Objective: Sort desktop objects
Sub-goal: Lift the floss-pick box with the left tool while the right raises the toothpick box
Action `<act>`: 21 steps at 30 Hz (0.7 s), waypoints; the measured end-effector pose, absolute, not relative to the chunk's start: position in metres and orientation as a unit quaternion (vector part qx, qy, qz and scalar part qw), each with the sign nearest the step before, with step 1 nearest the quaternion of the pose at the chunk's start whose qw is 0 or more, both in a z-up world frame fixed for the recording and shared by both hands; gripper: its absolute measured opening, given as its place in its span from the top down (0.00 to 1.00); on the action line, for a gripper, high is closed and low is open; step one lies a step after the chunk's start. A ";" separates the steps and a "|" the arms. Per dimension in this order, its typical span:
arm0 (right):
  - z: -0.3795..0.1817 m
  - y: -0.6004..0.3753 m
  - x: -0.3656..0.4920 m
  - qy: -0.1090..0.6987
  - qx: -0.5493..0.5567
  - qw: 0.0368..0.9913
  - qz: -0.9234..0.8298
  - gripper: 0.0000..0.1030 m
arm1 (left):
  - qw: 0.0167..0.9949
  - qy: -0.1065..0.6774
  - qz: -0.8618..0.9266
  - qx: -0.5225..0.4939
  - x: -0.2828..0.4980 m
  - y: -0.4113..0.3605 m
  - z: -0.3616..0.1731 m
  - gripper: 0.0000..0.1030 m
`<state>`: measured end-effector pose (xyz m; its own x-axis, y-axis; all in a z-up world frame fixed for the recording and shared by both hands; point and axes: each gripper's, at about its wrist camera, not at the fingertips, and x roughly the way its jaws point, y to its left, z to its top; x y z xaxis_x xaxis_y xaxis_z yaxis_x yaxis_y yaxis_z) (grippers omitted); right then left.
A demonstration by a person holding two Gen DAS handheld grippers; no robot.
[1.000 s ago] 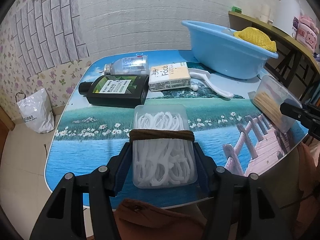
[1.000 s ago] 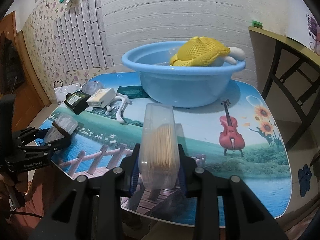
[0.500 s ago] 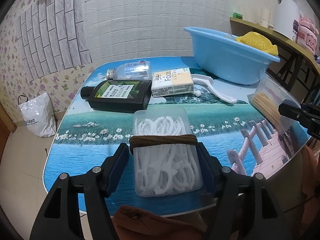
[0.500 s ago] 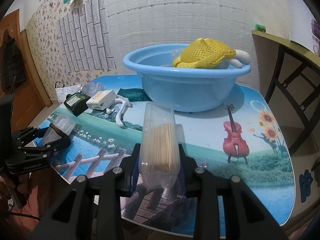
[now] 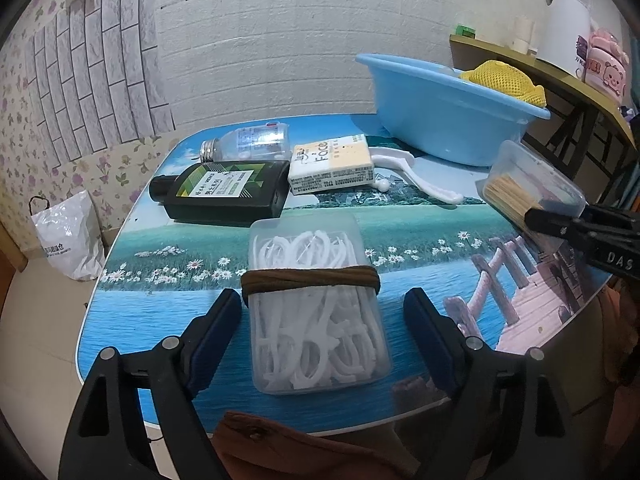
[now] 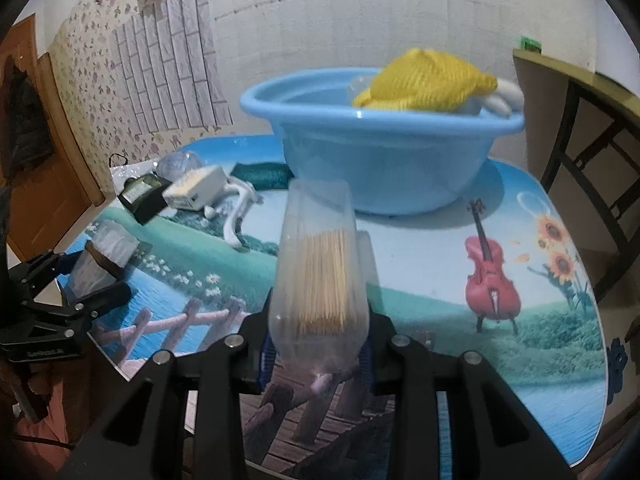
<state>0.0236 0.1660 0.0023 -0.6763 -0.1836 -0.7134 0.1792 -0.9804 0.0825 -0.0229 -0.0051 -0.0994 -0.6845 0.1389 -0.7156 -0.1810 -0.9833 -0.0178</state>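
Observation:
A clear box of white floss picks point(image 5: 316, 308) with a brown band lies on the table near the front edge. My left gripper point(image 5: 322, 312) is open, its jaws apart on either side of the box and not touching it. The box also shows in the right wrist view point(image 6: 106, 256). My right gripper point(image 6: 318, 344) is shut on a clear toothpick box point(image 6: 320, 280) and holds it above the table; the box also shows in the left wrist view point(image 5: 528, 188). A blue basin point(image 6: 380, 148) holding a yellow mesh cloth point(image 6: 428, 80) stands behind.
A black bottle point(image 5: 224, 194), a clear bottle point(image 5: 248, 146), a "Face" tissue pack point(image 5: 332, 168) and a white plastic tool point(image 5: 416, 176) lie at the back of the table point(image 5: 400, 220). A white bag point(image 5: 66, 236) is on the floor at left. A wooden shelf point(image 5: 560, 80) stands at right.
My left gripper has opened and let go of the floss pick box, which now rests on the table. My right gripper has lifted the toothpick box slightly toward the basin.

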 end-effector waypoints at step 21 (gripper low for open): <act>-0.012 0.160 0.021 0.023 0.393 0.069 -0.916 0.00 | 0.099 0.032 0.914 -0.392 -0.022 -0.001 -0.102 0.00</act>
